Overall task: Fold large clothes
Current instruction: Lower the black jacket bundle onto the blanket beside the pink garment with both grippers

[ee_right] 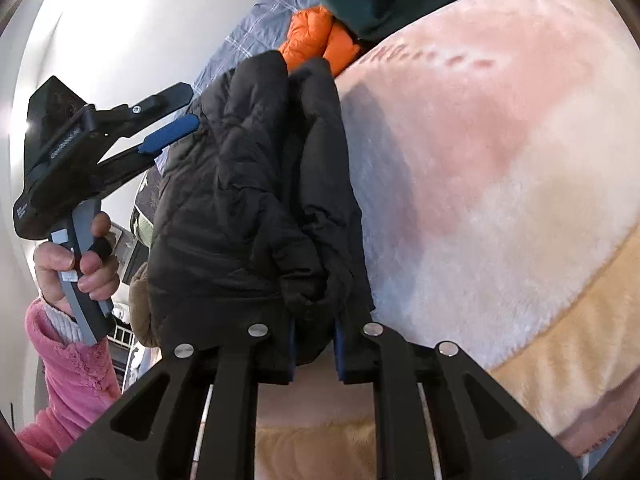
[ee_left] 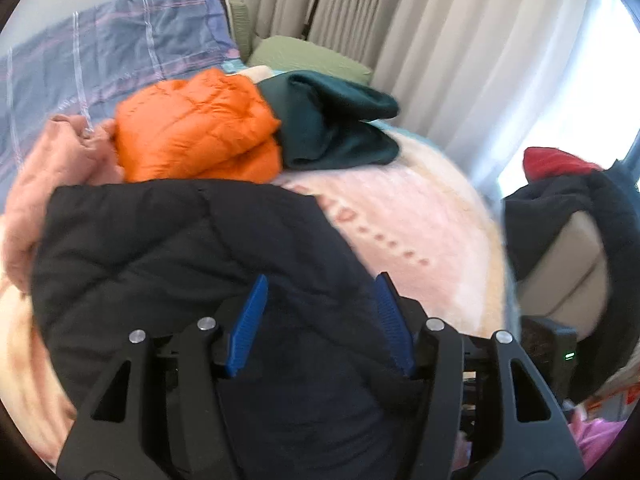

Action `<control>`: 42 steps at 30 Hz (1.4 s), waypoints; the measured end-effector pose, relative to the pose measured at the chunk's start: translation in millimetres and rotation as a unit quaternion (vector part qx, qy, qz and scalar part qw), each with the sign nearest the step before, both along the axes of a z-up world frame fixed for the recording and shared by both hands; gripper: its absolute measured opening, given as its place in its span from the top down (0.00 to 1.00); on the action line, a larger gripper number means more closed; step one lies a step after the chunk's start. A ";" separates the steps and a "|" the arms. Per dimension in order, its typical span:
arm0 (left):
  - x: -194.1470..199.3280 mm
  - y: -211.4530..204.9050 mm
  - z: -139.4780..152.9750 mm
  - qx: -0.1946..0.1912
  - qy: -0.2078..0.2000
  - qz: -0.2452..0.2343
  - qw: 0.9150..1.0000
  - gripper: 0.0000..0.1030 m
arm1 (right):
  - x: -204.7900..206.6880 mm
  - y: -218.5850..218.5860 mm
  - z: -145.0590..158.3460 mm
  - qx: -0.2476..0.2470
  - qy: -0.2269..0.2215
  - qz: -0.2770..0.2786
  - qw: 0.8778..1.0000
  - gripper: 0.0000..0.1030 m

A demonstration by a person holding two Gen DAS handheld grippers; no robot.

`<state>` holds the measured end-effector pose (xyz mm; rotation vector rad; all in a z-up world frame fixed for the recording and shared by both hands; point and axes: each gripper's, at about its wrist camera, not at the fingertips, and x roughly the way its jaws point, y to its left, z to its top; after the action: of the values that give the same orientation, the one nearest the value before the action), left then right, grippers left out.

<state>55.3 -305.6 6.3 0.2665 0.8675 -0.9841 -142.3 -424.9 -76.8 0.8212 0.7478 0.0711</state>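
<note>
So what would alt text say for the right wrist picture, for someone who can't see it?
The right claw is clamped on a bunched edge of a black quilted jacket lifted over a fluffy pink and cream blanket. At left, a hand in a pink sleeve holds the left claw, its jaws open beside the jacket.

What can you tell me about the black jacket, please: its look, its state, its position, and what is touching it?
The black jacket is a quilted, puffy garment with stitched panels and a matte, slightly shiny shell. It is bunched in thick folds, not yet neatly folded, and lies on the pink fleece blanket, in front of the orange jacket. The right gripper is shut on a fold at its near edge. The left gripper stands open over it, a blue pad on each side, not pressing the fabric.
</note>
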 end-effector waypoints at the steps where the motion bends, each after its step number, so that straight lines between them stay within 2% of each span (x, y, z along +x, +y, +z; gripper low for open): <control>1: 0.6 -1.3 -6.0 0.020 -0.019 0.004 1.000 0.44 | -2.5 5.6 2.0 -0.012 -0.001 0.009 1.000 0.85; 2: 1.5 -4.2 -17.9 0.048 -0.040 0.008 0.998 0.44 | 1.6 6.4 2.9 -0.021 -0.001 0.014 1.000 0.84; 4: 4.3 -4.9 -40.0 0.071 -0.052 0.006 0.996 0.43 | 4.0 10.3 9.5 -0.043 0.001 0.017 0.999 0.81; 5: 3.8 -4.3 -49.9 0.074 -0.063 0.003 0.995 0.42 | 1.2 10.3 12.8 -0.052 0.001 0.015 0.999 0.74; 7: 3.4 -1.1 -55.2 0.075 -0.067 0.003 0.995 0.42 | -5.6 8.7 23.0 -0.086 -0.002 0.002 0.996 0.67; 10: 4.1 -0.4 -57.9 0.076 -0.066 0.003 0.995 0.41 | -14.8 11.4 44.9 -0.137 -0.034 -0.008 0.990 0.67; 13: 4.8 -0.8 -59.2 0.067 -0.054 0.003 0.996 0.40 | -12.6 24.3 69.0 -0.159 -0.093 0.011 0.983 0.67; 15: 6.5 1.2 -59.8 0.059 -0.048 0.004 0.997 0.40 | -3.6 34.7 72.1 -0.172 -0.105 0.028 0.979 0.67; 17: 7.6 1.6 -60.2 0.056 -0.046 0.004 0.997 0.40 | 14.7 41.8 60.4 -0.189 -0.077 0.038 0.978 0.67; 19: 8.4 2.2 -59.8 0.050 -0.042 0.003 0.998 0.39 | 33.7 39.1 32.1 -0.197 -0.012 0.033 0.980 0.72; 22: 9.0 2.1 -60.1 0.037 -0.031 -0.007 0.999 0.36 | 38.8 33.1 5.3 -0.150 0.016 0.024 0.988 0.71; 26: 7.4 -2.5 -65.3 0.043 -0.046 -0.010 0.998 0.33 | 42.1 41.1 6.9 -0.184 0.028 0.030 0.982 0.71; 34: 6.4 -1.7 -67.5 0.040 -0.055 -0.008 0.998 0.32 | 46.9 41.1 2.0 -0.183 0.040 0.033 0.982 0.71; 38: 1.1 -0.2 -54.1 0.044 -0.076 -0.006 0.996 0.32 | 48.2 40.8 2.8 -0.177 0.039 0.030 0.983 0.71; 40: 6.3 4.5 -42.1 0.050 -0.119 0.025 0.991 0.32 | 50.1 39.7 2.7 -0.175 0.038 0.030 0.983 0.71; 42: 17.7 14.2 -31.0 0.040 -0.127 0.061 0.989 0.32 | 51.2 39.0 2.2 -0.174 0.037 0.032 0.983 0.71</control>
<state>73.0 -291.4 -24.7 0.3937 0.6813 -0.7834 -91.0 -385.9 -74.6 0.4679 0.8279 -0.0340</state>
